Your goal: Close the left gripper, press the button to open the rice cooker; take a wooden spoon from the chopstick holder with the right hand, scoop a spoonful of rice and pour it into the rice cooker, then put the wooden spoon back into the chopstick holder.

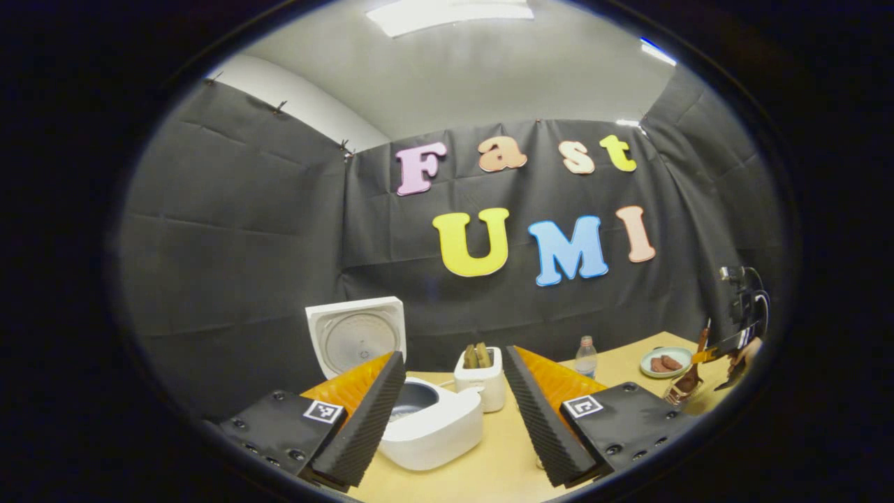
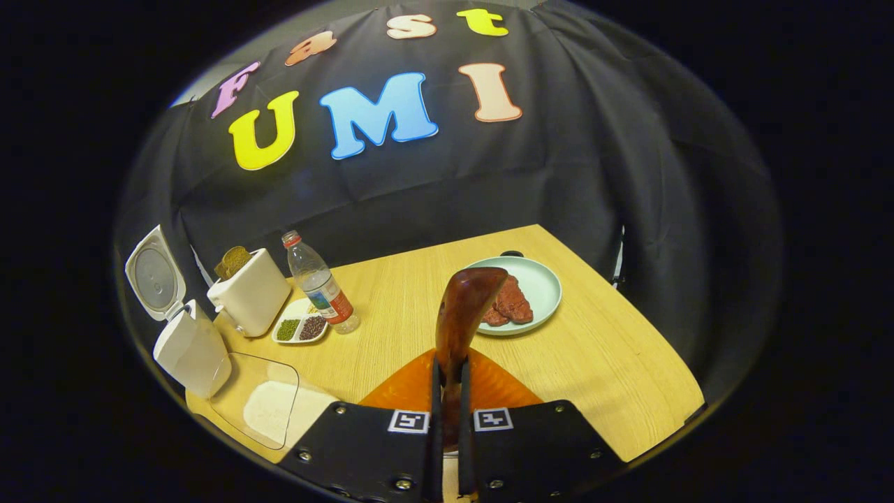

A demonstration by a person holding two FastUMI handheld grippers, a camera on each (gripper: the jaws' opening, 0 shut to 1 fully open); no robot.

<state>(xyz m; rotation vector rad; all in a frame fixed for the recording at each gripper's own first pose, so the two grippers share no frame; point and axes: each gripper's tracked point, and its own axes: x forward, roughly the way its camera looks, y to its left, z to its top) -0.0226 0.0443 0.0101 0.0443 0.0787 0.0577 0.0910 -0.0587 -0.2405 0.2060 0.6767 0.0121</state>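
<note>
The white rice cooker (image 1: pixel 433 426) stands with its lid (image 1: pixel 356 335) raised, just beyond my left gripper (image 1: pixel 454 356), which is open with nothing between its fingers. In the right gripper view the cooker (image 2: pixel 188 349) is at the far left, its lid (image 2: pixel 155 276) upright. My right gripper (image 2: pixel 449 370) is shut on the handle of a dark wooden spoon (image 2: pixel 464 307), whose bowl points up and away over the table. A clear tray of white rice (image 2: pixel 269 409) lies beside the cooker. In the left gripper view the right gripper (image 1: pixel 719 353) holds the spoon (image 1: pixel 691 377) at the far right.
A white toaster (image 2: pixel 251 290) with bread stands behind the cooker, with a plastic bottle (image 2: pixel 321 286) and a small dish of beans (image 2: pixel 302 328) next to it. A pale green plate (image 2: pixel 541 283) of meat sits at the back right. The wooden table's edge (image 2: pixel 656 426) runs along the right.
</note>
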